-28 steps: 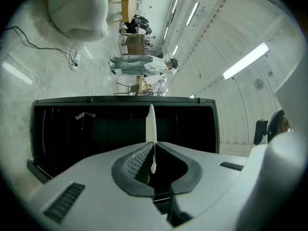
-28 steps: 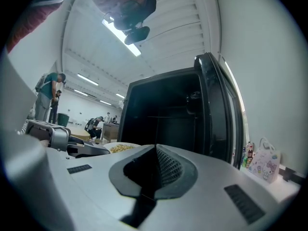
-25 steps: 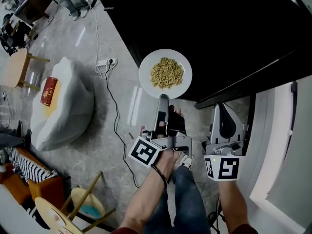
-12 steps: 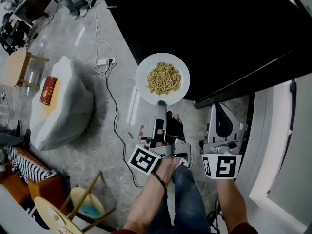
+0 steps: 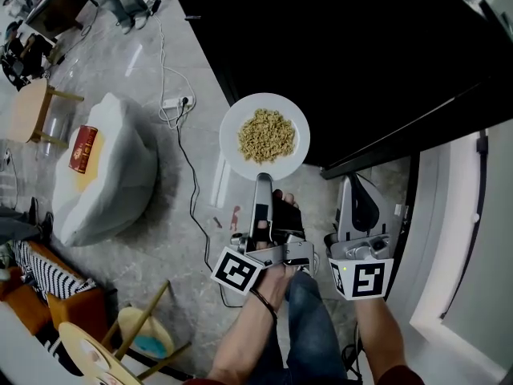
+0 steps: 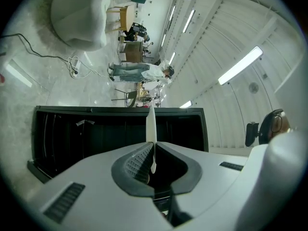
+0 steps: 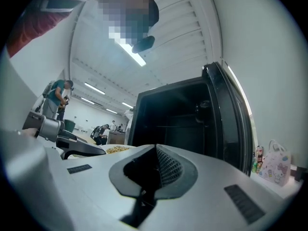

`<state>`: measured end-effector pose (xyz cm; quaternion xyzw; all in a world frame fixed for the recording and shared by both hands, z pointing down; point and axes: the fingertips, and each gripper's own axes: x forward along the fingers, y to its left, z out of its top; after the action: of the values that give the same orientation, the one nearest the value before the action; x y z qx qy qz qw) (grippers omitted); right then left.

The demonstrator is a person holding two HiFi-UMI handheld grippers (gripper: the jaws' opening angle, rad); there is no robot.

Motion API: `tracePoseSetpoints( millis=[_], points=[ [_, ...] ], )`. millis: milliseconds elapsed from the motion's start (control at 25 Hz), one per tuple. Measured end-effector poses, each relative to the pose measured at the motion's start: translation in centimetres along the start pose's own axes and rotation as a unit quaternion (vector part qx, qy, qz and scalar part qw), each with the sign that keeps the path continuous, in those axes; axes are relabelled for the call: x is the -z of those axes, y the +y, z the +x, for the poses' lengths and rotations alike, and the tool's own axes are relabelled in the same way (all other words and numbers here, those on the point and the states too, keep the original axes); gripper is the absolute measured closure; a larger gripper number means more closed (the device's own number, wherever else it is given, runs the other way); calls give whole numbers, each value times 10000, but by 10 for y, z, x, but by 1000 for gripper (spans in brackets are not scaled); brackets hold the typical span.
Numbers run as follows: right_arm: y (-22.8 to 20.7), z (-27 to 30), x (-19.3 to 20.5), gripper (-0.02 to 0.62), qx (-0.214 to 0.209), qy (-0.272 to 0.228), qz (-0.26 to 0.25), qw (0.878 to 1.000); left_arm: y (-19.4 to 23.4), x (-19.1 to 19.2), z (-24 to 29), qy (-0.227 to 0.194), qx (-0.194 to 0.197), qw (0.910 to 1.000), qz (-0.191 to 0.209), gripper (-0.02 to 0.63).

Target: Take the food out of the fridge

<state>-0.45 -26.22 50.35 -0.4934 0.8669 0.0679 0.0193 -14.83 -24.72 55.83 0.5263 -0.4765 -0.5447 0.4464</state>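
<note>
A white plate (image 5: 264, 136) heaped with pale yellow food hangs above the floor just outside the black fridge (image 5: 361, 54). My left gripper (image 5: 263, 180) is shut on the plate's near rim. In the left gripper view the plate (image 6: 150, 126) shows edge-on as a thin white sliver pinched in my left gripper (image 6: 153, 153), with the fridge (image 6: 96, 134) behind it. My right gripper (image 5: 353, 184) hovers to the right by the fridge's lower corner, shut and empty. The right gripper view shows my right gripper (image 7: 156, 150) facing the dark open fridge (image 7: 178, 119), the plate (image 7: 115, 149) at its left.
The white fridge door (image 5: 457, 239) stands open at the right. A white beanbag (image 5: 112, 167) with a red can (image 5: 80, 149) lies on the floor at the left. A cable and power strip (image 5: 172, 103) cross the floor. A wooden stool (image 5: 136, 327) stands at lower left.
The plate and my left gripper have drawn back from the fridge, toward me and slightly left. My right gripper has come back a little with them.
</note>
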Motion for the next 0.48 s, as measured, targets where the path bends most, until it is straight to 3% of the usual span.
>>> tracePoseSetpoints(
  millis=[480],
  points=[
    [1, -4, -25, 572, -144, -195, 52, 9997, -29, -10, -9, -171, -133, 9997, 78, 581]
  ],
)
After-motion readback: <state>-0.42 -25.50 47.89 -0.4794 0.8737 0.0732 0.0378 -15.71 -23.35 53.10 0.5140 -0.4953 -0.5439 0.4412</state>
